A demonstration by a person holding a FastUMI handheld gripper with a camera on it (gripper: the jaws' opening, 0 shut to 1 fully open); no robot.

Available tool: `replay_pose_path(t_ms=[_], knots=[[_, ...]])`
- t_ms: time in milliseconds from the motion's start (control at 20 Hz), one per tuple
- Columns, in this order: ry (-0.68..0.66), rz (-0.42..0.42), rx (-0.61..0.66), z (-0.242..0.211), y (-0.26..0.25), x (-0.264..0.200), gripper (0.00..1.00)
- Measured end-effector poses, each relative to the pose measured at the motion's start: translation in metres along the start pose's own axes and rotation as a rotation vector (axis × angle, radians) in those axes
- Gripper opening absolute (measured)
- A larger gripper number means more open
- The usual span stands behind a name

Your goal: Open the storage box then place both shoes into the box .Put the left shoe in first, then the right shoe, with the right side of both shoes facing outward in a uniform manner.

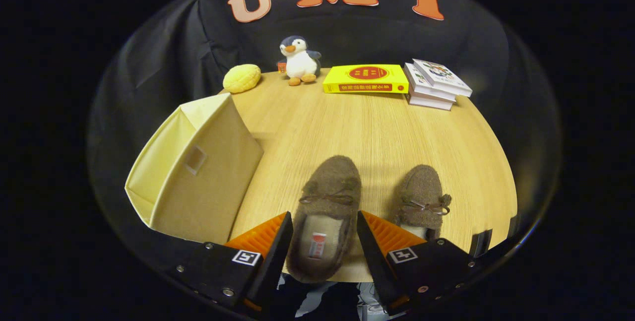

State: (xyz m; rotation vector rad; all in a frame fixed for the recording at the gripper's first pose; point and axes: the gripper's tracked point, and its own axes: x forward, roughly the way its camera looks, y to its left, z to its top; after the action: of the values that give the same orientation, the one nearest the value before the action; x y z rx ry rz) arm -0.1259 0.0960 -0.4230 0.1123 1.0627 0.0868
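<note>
Brown slipper (327, 207) sits heel-first between your gripper (323, 241) fingers, which flank it closely; whether they press it, you cannot tell. The second slipper (421, 194) lies just right. The cream storage box (198, 172) stands left.

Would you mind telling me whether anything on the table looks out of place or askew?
The storage box lies tipped on its side left of the shoes. The gripper is open, its fingers either side of the left shoe; the right shoe sits beside it. The books are stacked slightly askew. Nothing looks spilled or damaged.
</note>
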Motion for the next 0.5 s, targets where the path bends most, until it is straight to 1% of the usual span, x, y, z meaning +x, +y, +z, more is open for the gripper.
replay_pose_path(t_ms=[100,150,250,300,350,400,500], knots=[[0.034,-0.016,-0.001,-0.015,-0.010,0.012,0.75],[0.052,-0.011,-0.003,-0.020,-0.010,0.019,0.73],[0.054,-0.013,-0.003,-0.020,-0.013,0.034,0.65],[0.057,-0.022,-0.003,-0.021,-0.015,0.040,0.56],[0.063,-0.019,0.001,-0.022,-0.014,0.047,0.53],[0.070,-0.015,0.011,-0.022,-0.013,0.053,0.47],[0.066,-0.049,0.030,-0.019,-0.019,0.060,0.34]])
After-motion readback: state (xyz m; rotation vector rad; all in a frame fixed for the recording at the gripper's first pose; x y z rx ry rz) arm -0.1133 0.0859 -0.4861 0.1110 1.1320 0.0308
